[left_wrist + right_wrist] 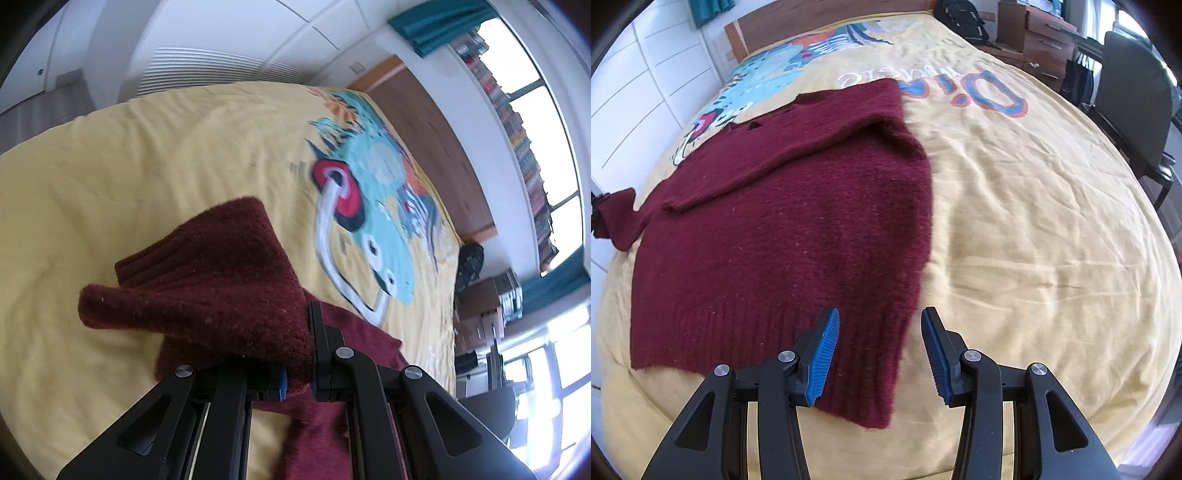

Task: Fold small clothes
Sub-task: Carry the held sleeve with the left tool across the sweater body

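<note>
A dark red knitted sweater point(783, 236) lies spread on my yellow printed bedspread point(1034, 240), one sleeve pinched in my left gripper point(299, 373).

In the left wrist view, at the bottom centre, my left gripper is clamped tight on the dark red sleeve point(207, 291), whose ribbed cuff bunches up and hangs clear of the cover toward the middle left of the frame. In the right wrist view, my right gripper point(881, 354) hovers at the bottom centre with its blue ribbed pads point(822, 360) standing apart, nothing between them, over the sweater's ribbed hem and right edge. Beyond, the other sleeve lies folded across the chest in the centre left. Farther up, the wooden headboard point(820, 16) sits at the top, and a dark chair point(1134, 99) stands at the upper right.
</note>
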Demonstrator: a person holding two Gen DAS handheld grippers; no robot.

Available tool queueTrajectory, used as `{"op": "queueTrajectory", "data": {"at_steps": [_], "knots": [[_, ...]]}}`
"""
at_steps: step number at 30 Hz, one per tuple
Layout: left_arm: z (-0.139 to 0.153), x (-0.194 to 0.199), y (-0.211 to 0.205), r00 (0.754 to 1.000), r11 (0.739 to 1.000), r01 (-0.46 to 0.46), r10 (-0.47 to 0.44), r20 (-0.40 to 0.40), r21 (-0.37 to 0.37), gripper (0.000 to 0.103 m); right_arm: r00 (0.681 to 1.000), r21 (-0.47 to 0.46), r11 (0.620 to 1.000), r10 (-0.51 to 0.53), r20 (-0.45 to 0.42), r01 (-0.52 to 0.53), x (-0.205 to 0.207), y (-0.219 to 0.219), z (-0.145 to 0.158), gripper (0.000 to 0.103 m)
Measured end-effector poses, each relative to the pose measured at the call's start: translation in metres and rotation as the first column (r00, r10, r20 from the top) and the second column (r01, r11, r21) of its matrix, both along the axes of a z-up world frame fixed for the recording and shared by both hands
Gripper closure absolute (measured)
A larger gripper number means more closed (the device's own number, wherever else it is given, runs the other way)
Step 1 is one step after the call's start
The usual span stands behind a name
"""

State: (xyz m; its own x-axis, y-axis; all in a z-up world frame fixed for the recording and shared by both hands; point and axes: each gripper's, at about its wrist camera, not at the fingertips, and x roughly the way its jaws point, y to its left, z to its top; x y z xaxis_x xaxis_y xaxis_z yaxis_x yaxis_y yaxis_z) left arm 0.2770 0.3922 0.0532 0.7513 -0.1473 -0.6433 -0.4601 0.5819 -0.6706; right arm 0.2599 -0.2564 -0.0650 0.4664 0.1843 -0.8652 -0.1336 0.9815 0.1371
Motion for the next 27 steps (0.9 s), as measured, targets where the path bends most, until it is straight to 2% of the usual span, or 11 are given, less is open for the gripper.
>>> {"op": "queueTrajectory", "data": {"at_steps": [8, 14, 20, 27], "knots": [[0.016, 0.041, -0.066, 0.994, 0.994, 0.105, -0.105, 0.02, 0.024, 0.097, 0.999, 0.041, 0.999, -0.035, 0.001, 0.034, -0.004, -0.029, -0.006, 0.056], [0.024, 0.072, -0.128, 0.978, 0.979, 0.202, -0.203, 0.041, 0.028, 0.097, 0.998, 0.064, 0.996, -0.056, 0.006, 0.056, -0.004, -0.049, -0.007, 0.056], [0.028, 0.101, -0.193, 0.948, 0.949, 0.313, -0.315, 0.051, 0.044, 0.097, 0.997, 0.082, 0.994, -0.077, -0.001, 0.076, -0.005, -0.063, -0.013, 0.056], [0.021, 0.127, -0.274, 0.896, 0.896, 0.44, -0.443, 0.043, 0.066, 0.097, 0.996, 0.11, 0.99, -0.092, -0.02, 0.093, -0.006, -0.074, -0.025, 0.056]]}}
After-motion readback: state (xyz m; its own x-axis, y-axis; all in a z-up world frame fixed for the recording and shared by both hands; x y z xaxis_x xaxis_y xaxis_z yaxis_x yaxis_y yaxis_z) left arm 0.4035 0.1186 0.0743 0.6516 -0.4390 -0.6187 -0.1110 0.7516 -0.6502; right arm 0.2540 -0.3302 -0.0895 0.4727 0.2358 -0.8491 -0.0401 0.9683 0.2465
